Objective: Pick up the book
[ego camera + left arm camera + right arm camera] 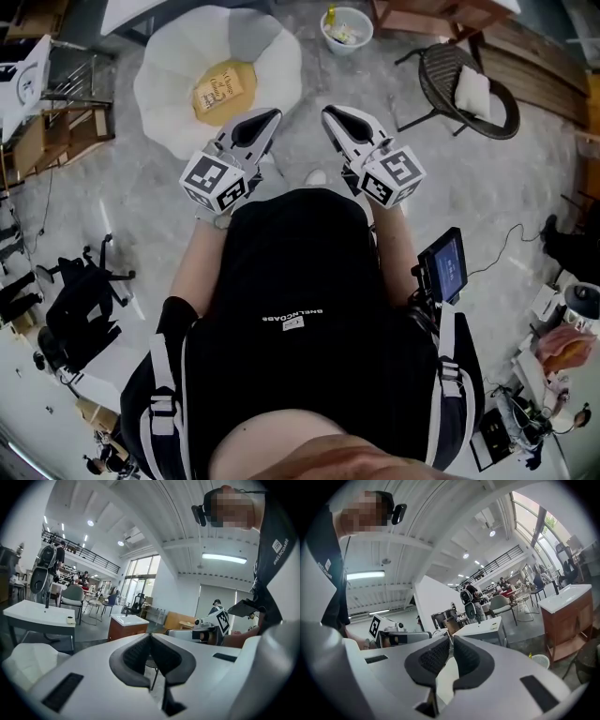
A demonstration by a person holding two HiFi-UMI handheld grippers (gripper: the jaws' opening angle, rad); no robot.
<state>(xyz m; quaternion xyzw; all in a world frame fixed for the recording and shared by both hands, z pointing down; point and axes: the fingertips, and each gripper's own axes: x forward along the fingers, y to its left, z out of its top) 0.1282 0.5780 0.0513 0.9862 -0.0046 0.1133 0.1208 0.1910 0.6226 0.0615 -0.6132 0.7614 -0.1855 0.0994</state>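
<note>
A yellow book (225, 89) lies in the hollow of a white petal-shaped seat (169, 75) on the floor ahead of me. Both grippers are held side by side at chest height, short of the seat and apart from the book. The left gripper (273, 116) points toward the seat's near right rim, and its jaws are shut with nothing between them (151, 635). The right gripper (328, 113) hangs just to its right over bare floor, jaws also shut and empty (451, 638). The book shows in neither gripper view.
A small white bin (346, 26) stands behind the seat. A dark wicker chair (441, 70) with a white cushion (472, 91) is at the right. Wooden furniture (42, 141) lines the left edge, and a black office chair (80, 295) stands lower left. A tablet (443, 264) hangs at the person's hip.
</note>
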